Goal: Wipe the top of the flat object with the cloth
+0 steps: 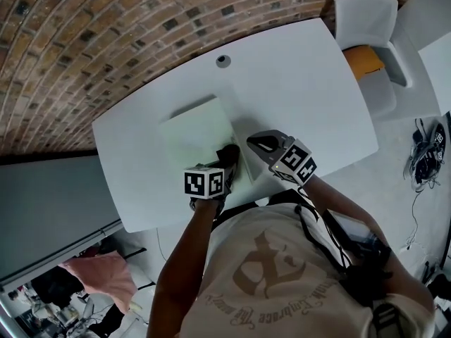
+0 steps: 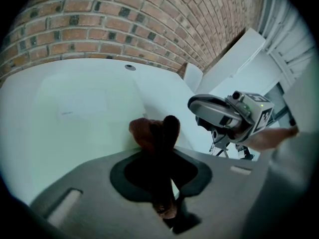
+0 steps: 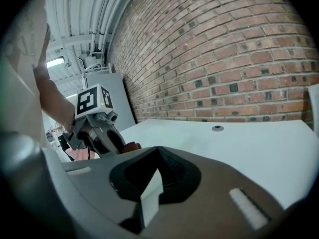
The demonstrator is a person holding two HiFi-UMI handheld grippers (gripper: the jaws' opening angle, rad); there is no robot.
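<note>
The flat object (image 1: 197, 134) is a pale square board lying on the white table (image 1: 303, 83); in the left gripper view the board (image 2: 82, 103) fills the left. My left gripper (image 1: 229, 158) is at the board's near right corner, shut on a bunched brown cloth (image 2: 149, 133) that rests against the board's edge. The cloth (image 1: 227, 153) looks dark from the head view. My right gripper (image 1: 255, 142) hovers just right of the board, with its jaws drawn together and only a thin pale sliver between them. From the right gripper (image 3: 157, 156) I see the left gripper (image 3: 97, 128) close by.
A round grommet (image 1: 223, 60) sits in the table near the brick wall (image 1: 106, 27). A white chair (image 1: 368, 16) with an orange item (image 1: 364, 60) stands at the table's right end. Cables (image 1: 427, 153) lie on the floor at right. A grey cabinet (image 1: 42, 210) is left.
</note>
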